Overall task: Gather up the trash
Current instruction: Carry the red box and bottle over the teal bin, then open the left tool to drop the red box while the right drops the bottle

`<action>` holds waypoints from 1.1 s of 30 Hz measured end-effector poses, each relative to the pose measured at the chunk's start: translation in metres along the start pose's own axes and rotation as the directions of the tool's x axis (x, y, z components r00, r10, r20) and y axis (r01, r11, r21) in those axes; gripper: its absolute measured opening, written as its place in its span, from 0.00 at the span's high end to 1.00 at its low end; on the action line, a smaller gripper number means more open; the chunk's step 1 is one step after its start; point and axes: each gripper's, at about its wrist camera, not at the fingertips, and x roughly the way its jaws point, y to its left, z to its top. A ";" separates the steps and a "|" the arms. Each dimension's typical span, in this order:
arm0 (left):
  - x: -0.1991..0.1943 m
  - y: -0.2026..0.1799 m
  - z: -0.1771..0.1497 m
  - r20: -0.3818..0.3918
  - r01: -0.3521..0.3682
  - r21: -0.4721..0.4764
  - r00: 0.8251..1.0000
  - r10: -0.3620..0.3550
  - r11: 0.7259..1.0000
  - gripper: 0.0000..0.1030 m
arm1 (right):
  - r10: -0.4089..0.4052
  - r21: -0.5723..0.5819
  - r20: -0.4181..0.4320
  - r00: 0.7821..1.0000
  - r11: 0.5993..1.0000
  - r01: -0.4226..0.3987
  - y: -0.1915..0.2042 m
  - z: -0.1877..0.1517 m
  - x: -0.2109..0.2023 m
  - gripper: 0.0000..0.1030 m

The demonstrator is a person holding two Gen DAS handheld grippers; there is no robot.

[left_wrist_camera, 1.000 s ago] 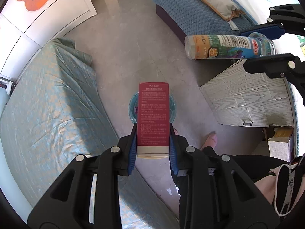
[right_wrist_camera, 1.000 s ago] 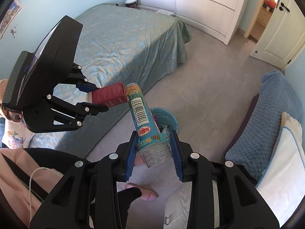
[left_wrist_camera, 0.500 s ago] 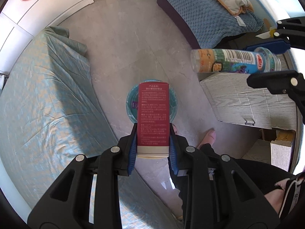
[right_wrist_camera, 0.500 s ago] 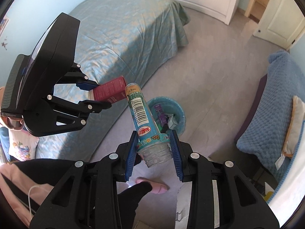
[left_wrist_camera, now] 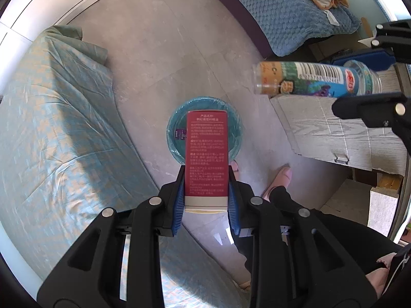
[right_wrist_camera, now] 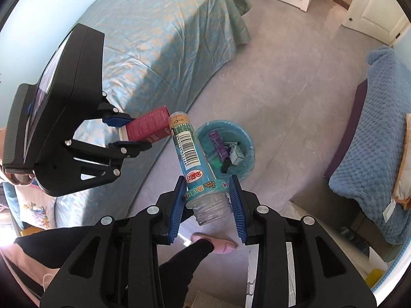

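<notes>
My left gripper [left_wrist_camera: 206, 179] points straight down, shut on a red carton [left_wrist_camera: 207, 154] with white print. Directly below it on the floor stands a round teal bin [left_wrist_camera: 236, 118] lined with a bag. My right gripper [right_wrist_camera: 207, 190] is shut on the base end of a clear plastic bottle [right_wrist_camera: 191, 154] with a blue label and barcode; its neck points toward the bin [right_wrist_camera: 246, 138], which holds several bits of rubbish. In the right wrist view the left gripper [right_wrist_camera: 129, 132] with the red carton [right_wrist_camera: 149, 125] hangs just left of the bottle's neck. The bottle [left_wrist_camera: 313, 80] shows at the right in the left wrist view.
A bed with a teal checked cover [left_wrist_camera: 51, 128] runs along the left of the bin. A blue quilted bed [right_wrist_camera: 372, 159] stands to the right, a pale wooden cabinet [left_wrist_camera: 334, 133] nearby. The person's feet in pink slippers [left_wrist_camera: 280, 177] are beside the bin on grey floor.
Both grippers have come down toward the bin, which now looks larger and sits under the red carton. The bottle has kept its place beside the carton. Both grips are unchanged.
</notes>
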 end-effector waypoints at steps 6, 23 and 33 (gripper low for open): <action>0.010 0.005 0.005 -0.016 0.017 -0.006 1.000 -0.017 1.000 0.74 | 0.006 0.011 -0.024 1.000 1.000 -0.006 -0.003 0.003 0.012 0.66; 0.029 0.002 0.005 -0.046 -0.030 0.000 0.998 0.030 1.000 0.15 | -0.030 0.083 -0.006 1.000 0.996 0.031 -0.026 0.000 0.004 0.20; 0.022 0.006 0.002 -0.035 -0.041 -0.009 0.999 0.041 0.999 0.15 | -0.020 0.091 0.005 1.000 0.996 0.020 -0.025 -0.007 0.002 0.20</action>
